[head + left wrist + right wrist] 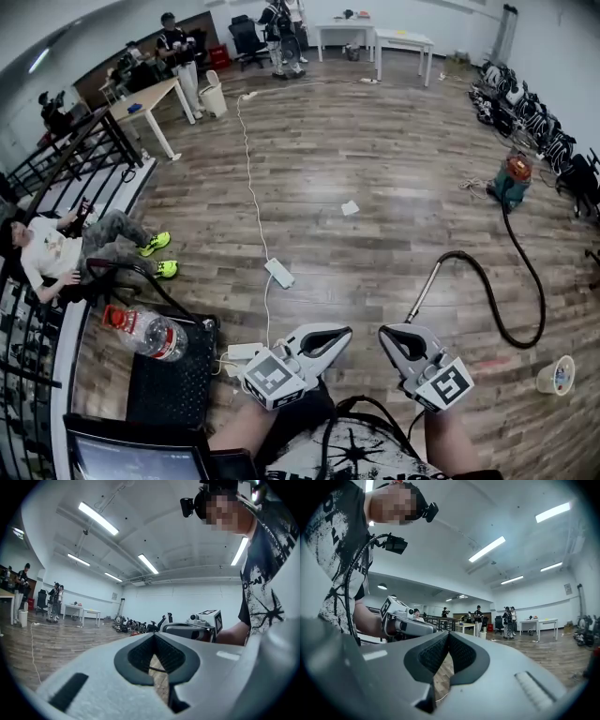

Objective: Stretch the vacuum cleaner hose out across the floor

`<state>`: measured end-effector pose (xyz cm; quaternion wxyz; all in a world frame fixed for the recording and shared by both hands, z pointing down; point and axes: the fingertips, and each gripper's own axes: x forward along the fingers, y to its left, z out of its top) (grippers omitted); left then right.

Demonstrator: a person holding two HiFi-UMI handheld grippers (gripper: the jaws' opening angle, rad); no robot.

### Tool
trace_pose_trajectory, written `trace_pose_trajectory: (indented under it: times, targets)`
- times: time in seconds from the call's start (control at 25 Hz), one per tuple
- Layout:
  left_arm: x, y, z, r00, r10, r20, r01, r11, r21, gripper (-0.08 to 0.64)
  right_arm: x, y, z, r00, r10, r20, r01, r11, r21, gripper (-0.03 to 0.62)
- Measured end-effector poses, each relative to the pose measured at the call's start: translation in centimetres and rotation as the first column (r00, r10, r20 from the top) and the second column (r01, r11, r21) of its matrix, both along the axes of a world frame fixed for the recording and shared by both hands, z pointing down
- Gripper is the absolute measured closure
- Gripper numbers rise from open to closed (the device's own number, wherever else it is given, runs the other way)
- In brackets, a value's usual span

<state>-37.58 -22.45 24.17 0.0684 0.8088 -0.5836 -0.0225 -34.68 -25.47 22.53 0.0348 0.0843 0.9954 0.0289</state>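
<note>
Two grippers, both shut tight and holding nothing: my left gripper (339,335) and right gripper (388,336) hang side by side above the wood floor. The vacuum cleaner hose (521,343) lies to my right in a slack U. It runs from the green vacuum cleaner (511,180) by the far wall and ends in a metal wand (424,292) whose near tip lies just ahead of my right gripper.

Closed jaws can only nudge that wand, so it may skid away unless I open first. A hard pull could drag or tip the canister instead of straightening the loop. Swinging the wand left risks snagging the white power strip (279,273) and its cable. The sweeping loop could also topple the paper cup (557,375); I cannot tell whether it holds anything.
</note>
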Motion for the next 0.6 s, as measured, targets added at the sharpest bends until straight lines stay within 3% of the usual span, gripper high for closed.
trace_pose_trajectory:
  times: [0.6]
  targets:
    - [-11.7,-13.0,0.7,0.983,0.185,-0.023,-0.185,0.982,-0.031,0.56,-11.5,-13.0,-0.3,0.98,0.197,-0.002,-0.197,0.98,-0.034,0.584]
